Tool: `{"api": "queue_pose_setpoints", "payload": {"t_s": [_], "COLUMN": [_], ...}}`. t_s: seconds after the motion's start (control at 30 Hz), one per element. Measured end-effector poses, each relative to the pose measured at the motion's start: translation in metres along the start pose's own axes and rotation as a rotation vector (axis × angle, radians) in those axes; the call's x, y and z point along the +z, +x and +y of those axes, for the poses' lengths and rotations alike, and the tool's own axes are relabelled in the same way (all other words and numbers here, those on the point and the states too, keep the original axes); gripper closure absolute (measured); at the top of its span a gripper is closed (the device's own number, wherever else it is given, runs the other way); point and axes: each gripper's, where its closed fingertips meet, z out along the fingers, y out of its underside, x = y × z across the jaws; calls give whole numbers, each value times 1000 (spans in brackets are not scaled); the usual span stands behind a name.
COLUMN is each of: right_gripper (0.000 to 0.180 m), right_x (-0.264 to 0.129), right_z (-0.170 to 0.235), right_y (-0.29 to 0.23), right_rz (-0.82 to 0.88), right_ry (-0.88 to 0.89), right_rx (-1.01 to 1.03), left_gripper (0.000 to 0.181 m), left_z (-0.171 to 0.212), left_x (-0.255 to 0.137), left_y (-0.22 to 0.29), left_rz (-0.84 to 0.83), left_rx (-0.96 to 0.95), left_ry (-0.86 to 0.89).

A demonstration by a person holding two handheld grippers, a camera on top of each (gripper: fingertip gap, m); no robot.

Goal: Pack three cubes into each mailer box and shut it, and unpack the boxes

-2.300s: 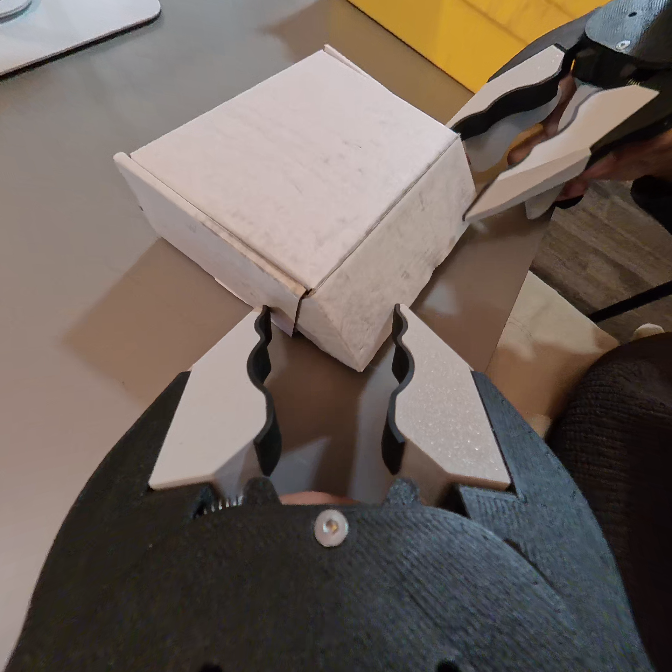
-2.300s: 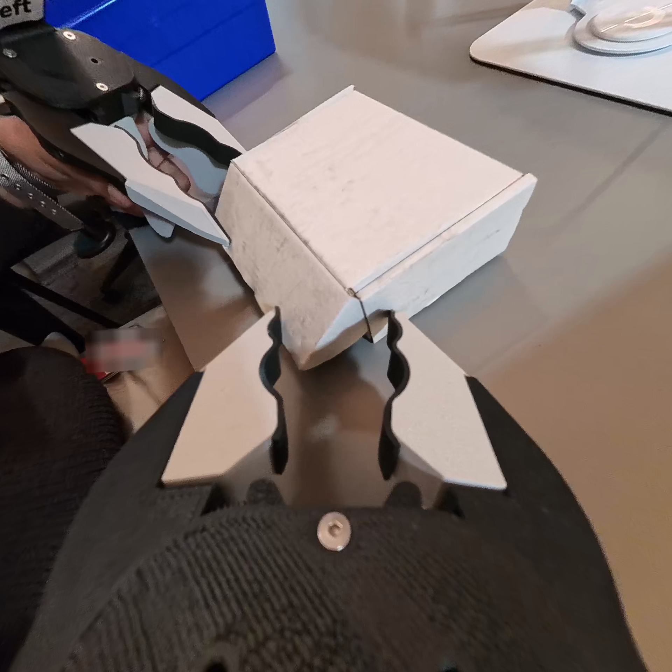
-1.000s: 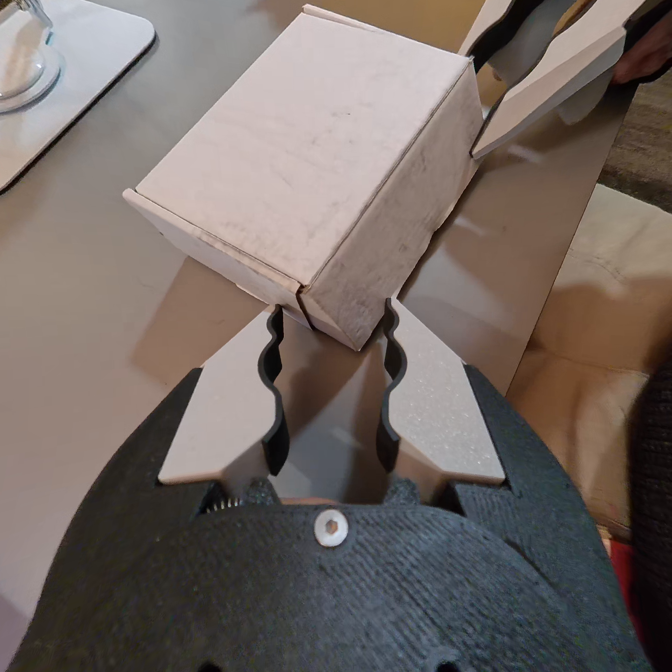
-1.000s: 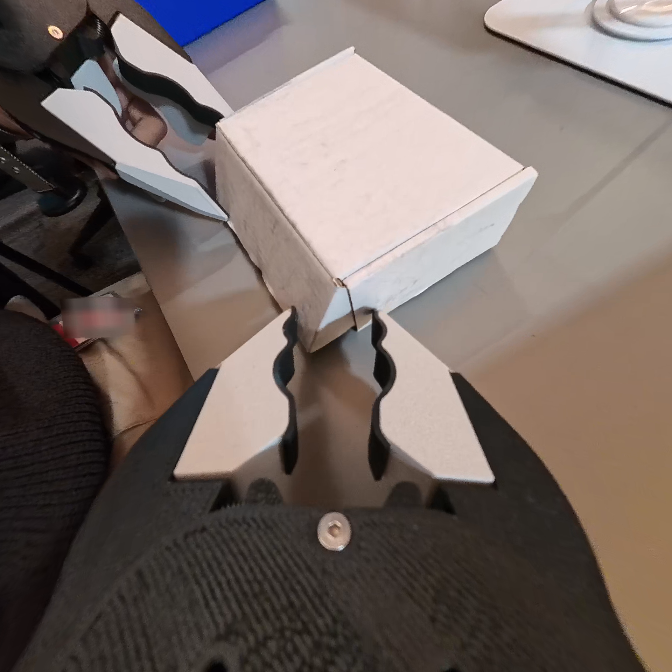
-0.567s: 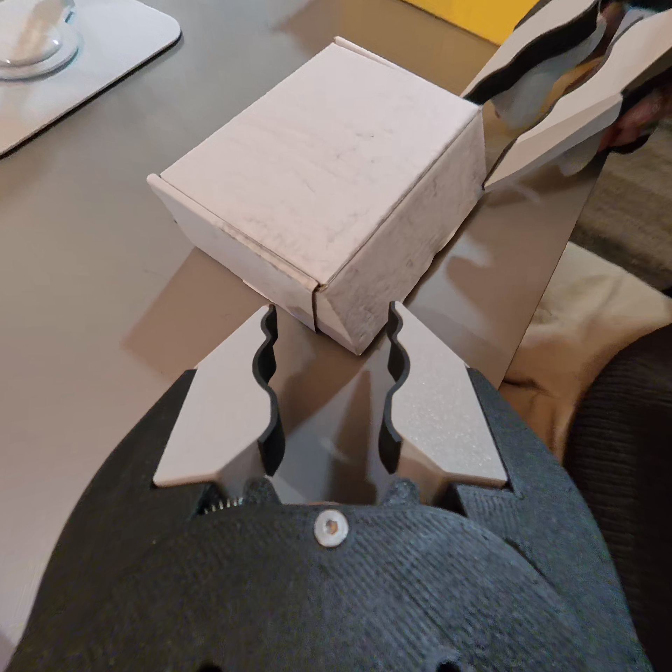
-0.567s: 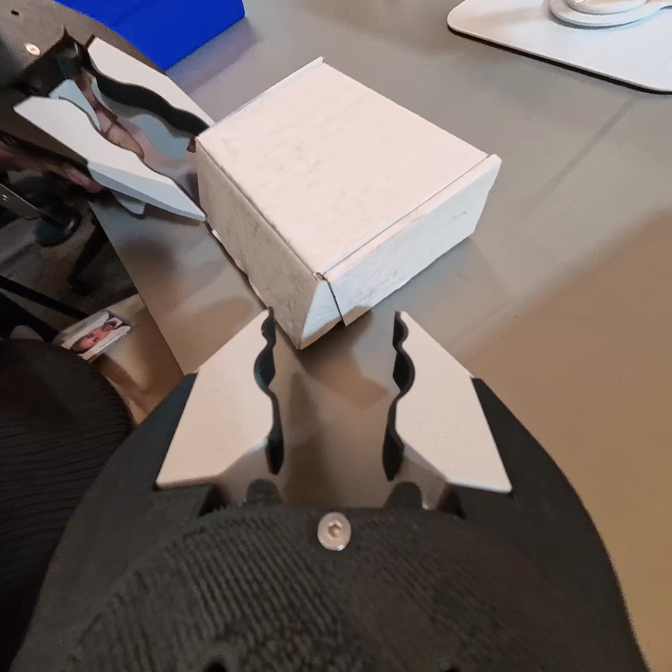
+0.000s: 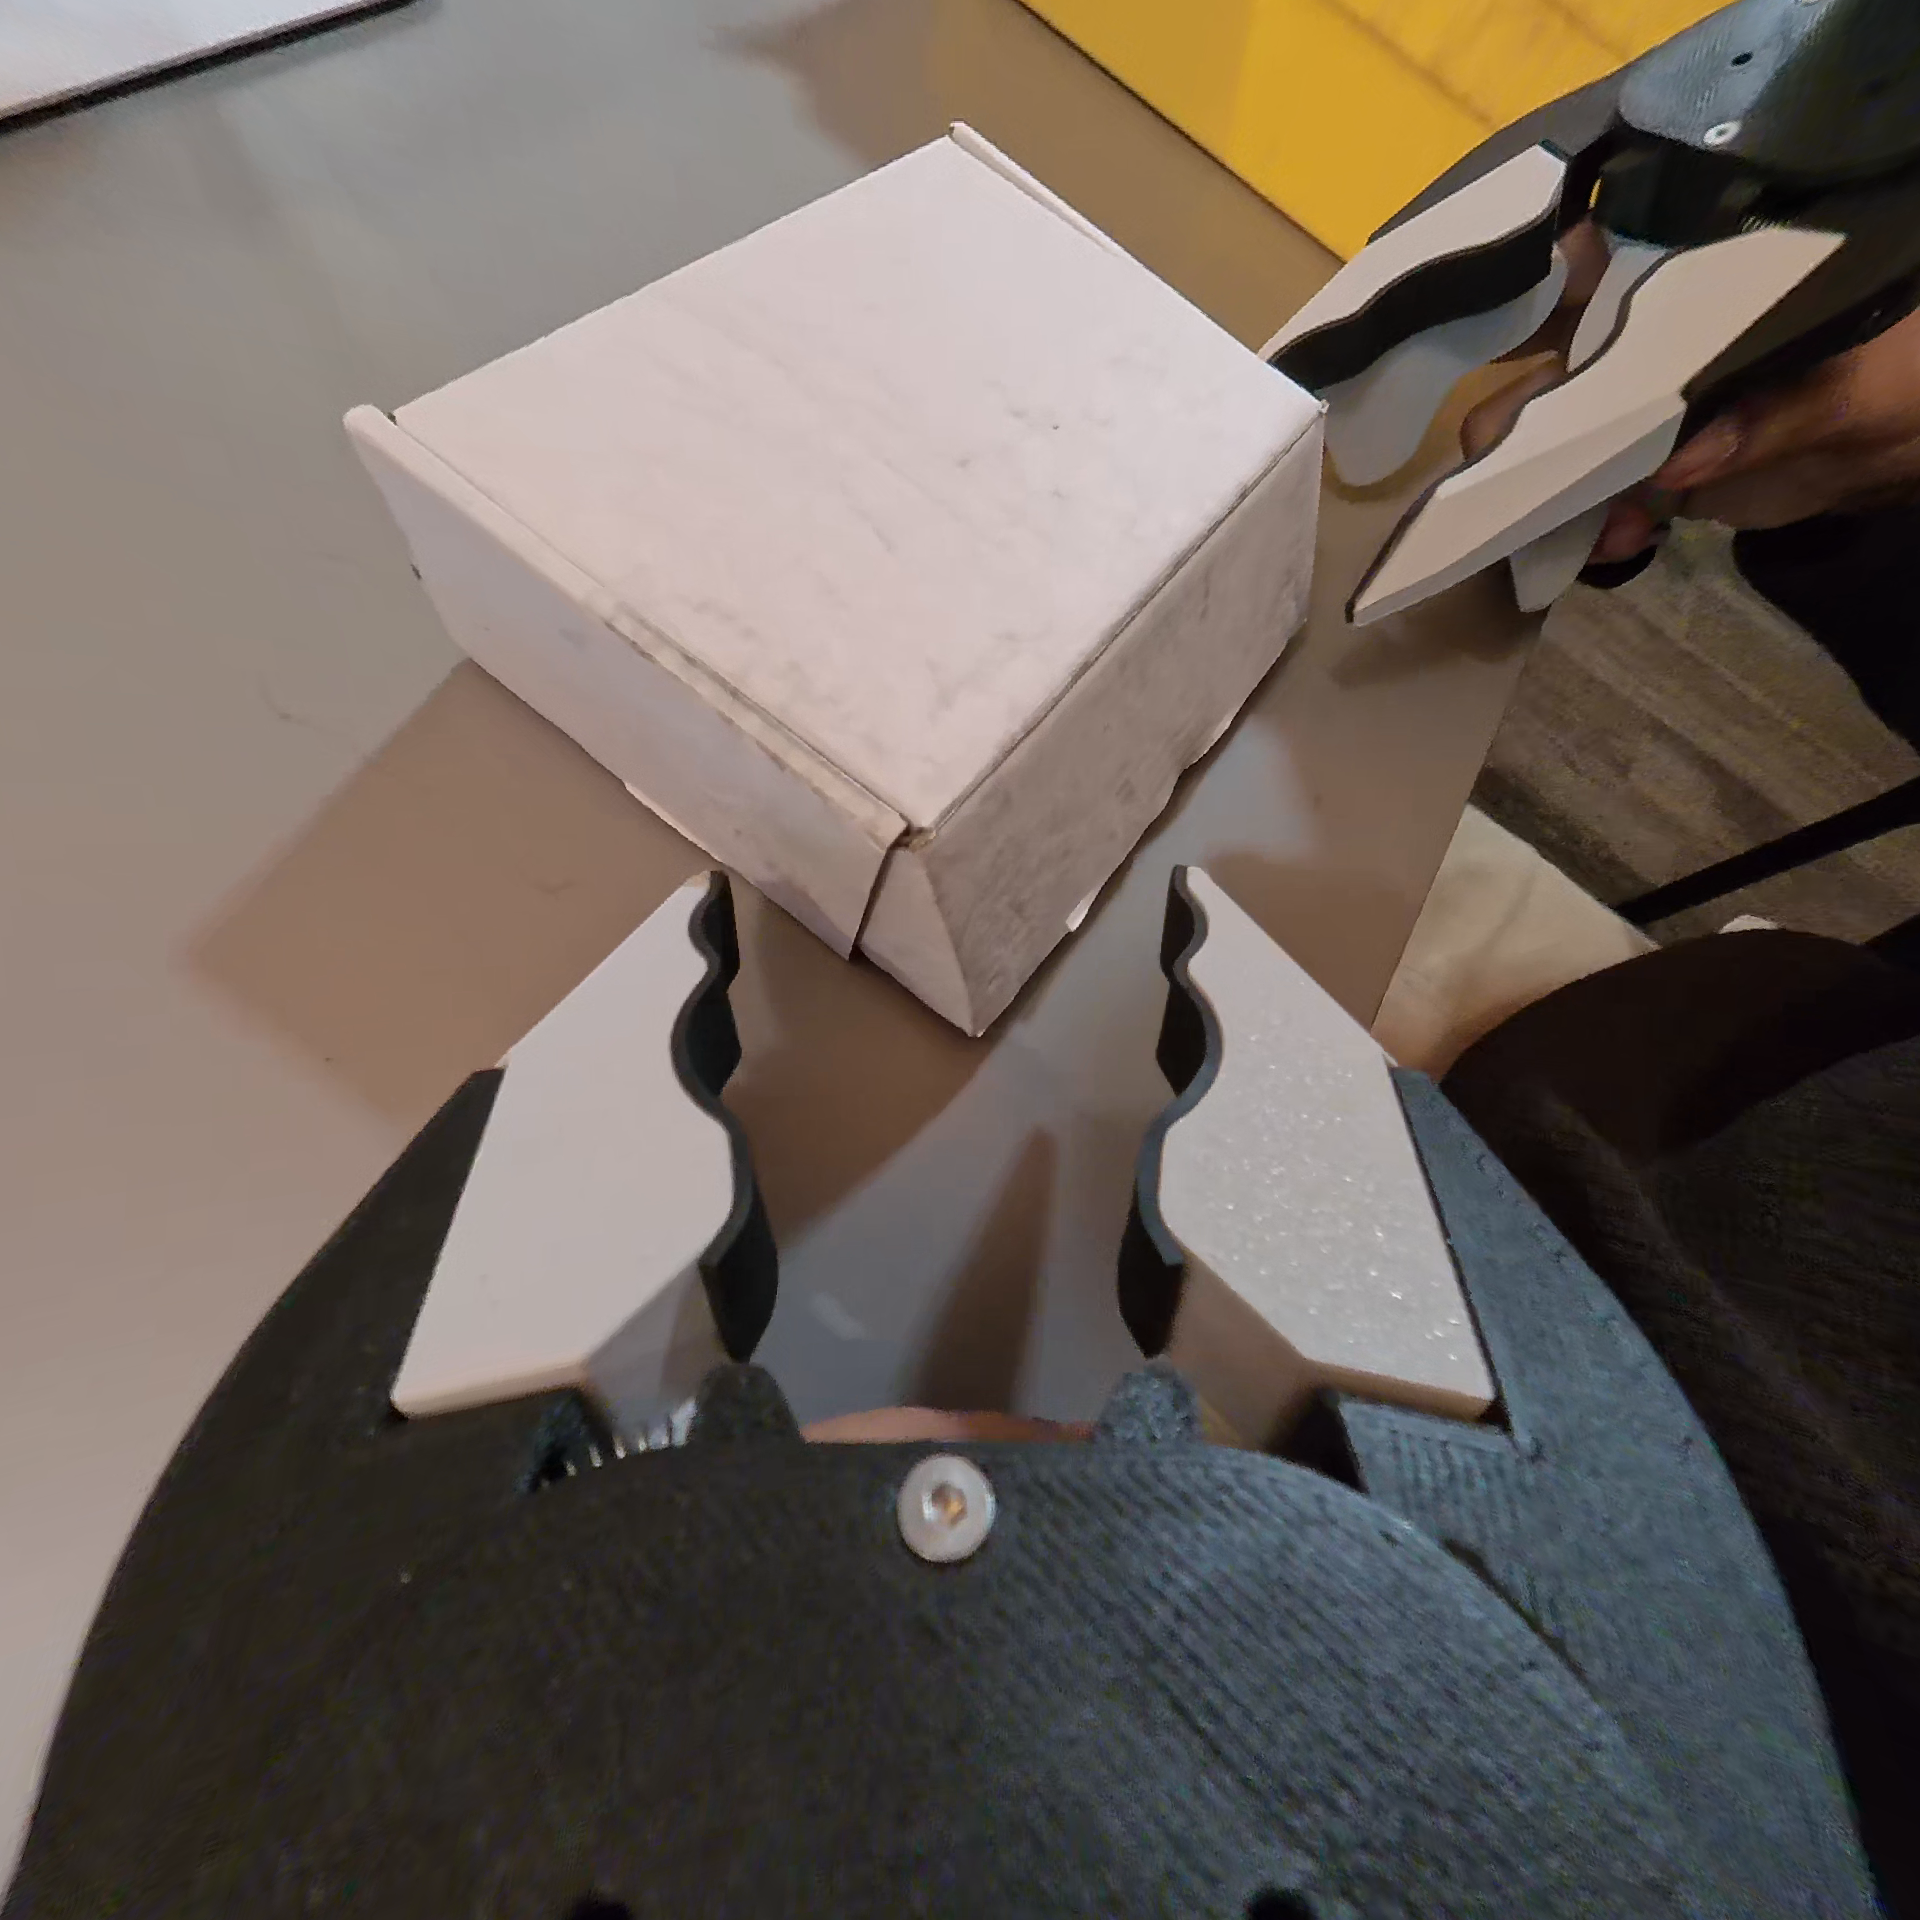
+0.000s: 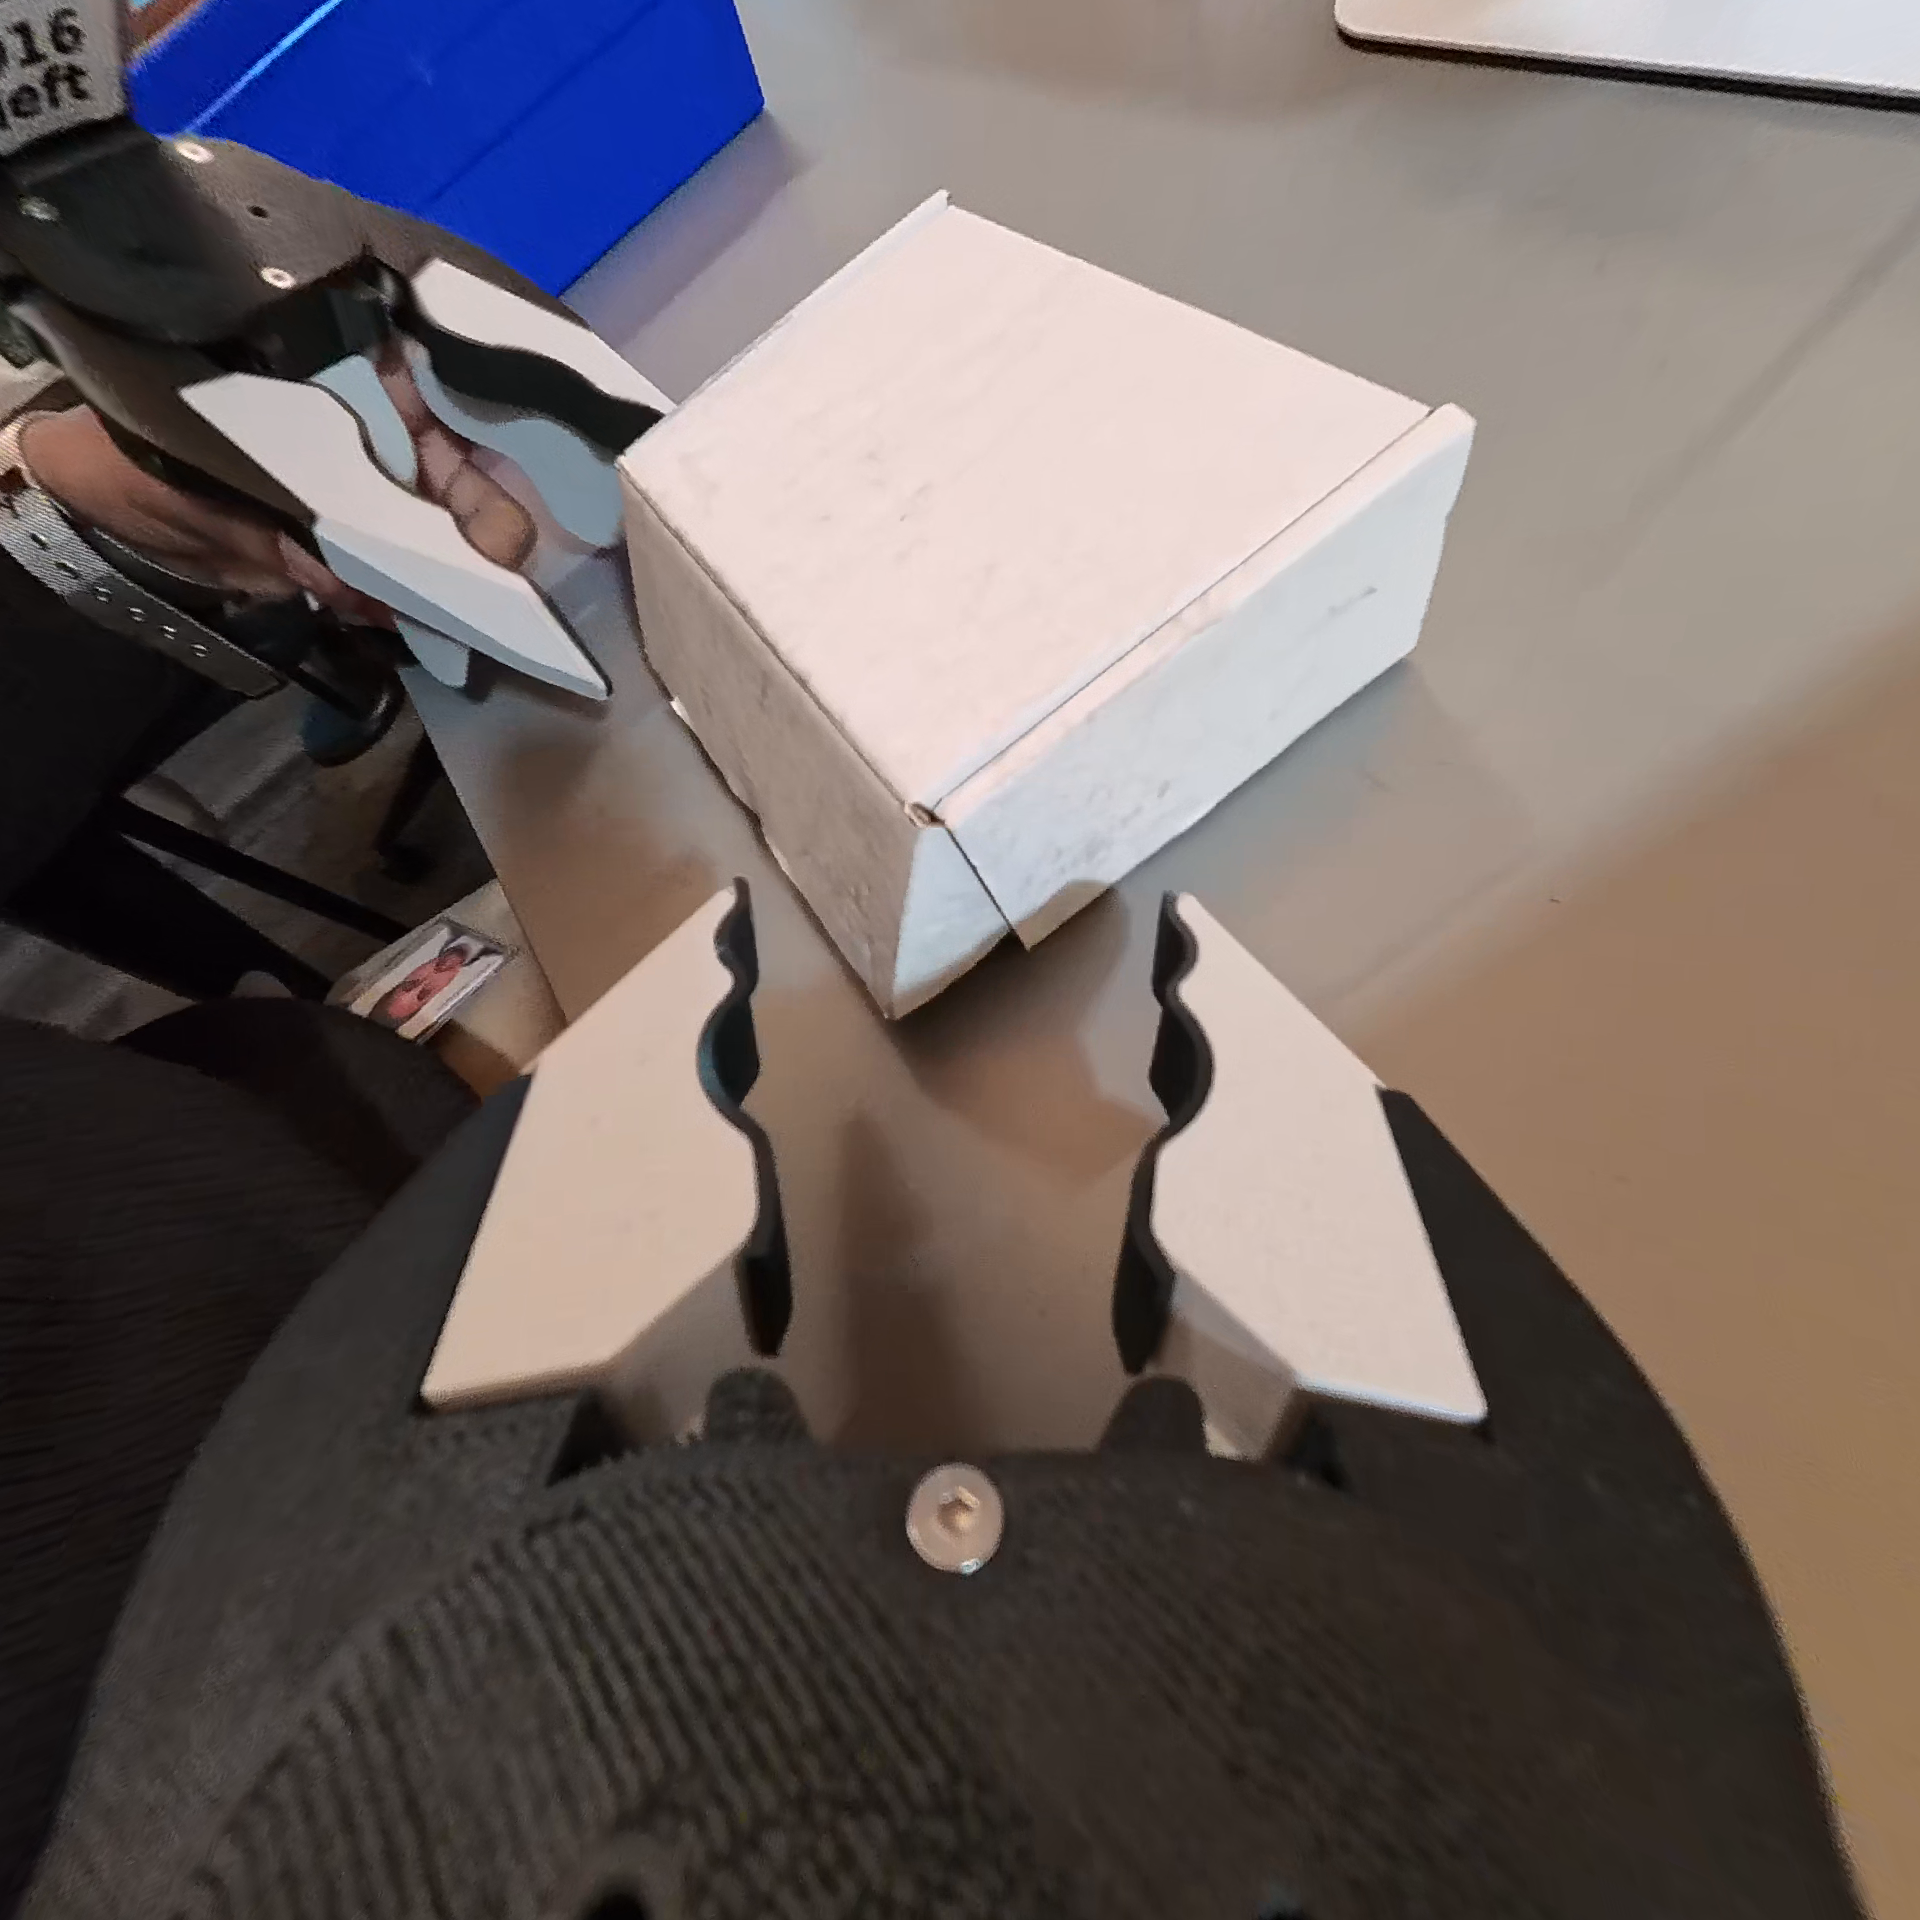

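A white mailer box (image 7: 831,499) stands shut on the grey table (image 7: 156,727); no cubes show. My left gripper (image 7: 948,883) is open, and the box's near corner sits just ahead of its fingertips without touching. My right gripper (image 7: 1320,488) is open beside the box's far right corner. In the right wrist view the box (image 8: 1018,499) lies ahead of my open right gripper (image 8: 954,894), its near corner between the fingertips, apart from them. My left gripper (image 8: 623,551) is open at the box's left corner, with a person's fingers showing behind it.
A yellow bin (image 7: 1299,94) stands behind the box in the left wrist view. A blue bin (image 8: 468,104) stands at the back left in the right wrist view. A white mat (image 8: 1662,42) lies at the far end. The table edge (image 7: 1455,883) runs close by the box, with floor beyond.
Both grippers have opened wider and drawn back slightly from the box's corners. The box has turned a little on the table and stays shut.
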Motion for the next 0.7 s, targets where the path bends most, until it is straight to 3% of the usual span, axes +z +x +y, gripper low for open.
{"api": "queue_pose_setpoints", "payload": {"t_s": [0.33, 0.6, 0.7], "right_gripper": [92, 84, 88], "right_x": [15, 26, 32], "right_z": [-1, -11, -14], "right_y": [-7, 13, 17], "right_rz": [-11, 61, 80], "right_ry": [-46, -53, -71], "right_rx": [-56, -96, -131], "left_gripper": [96, 113, 108], "left_z": [-4, -7, -9], "left_x": [7, 13, 14], "left_y": [2, -5, -9], "left_rz": [139, 124, 105], "left_rx": [-184, -183, -192], "left_ry": [7, -9, -2]}}
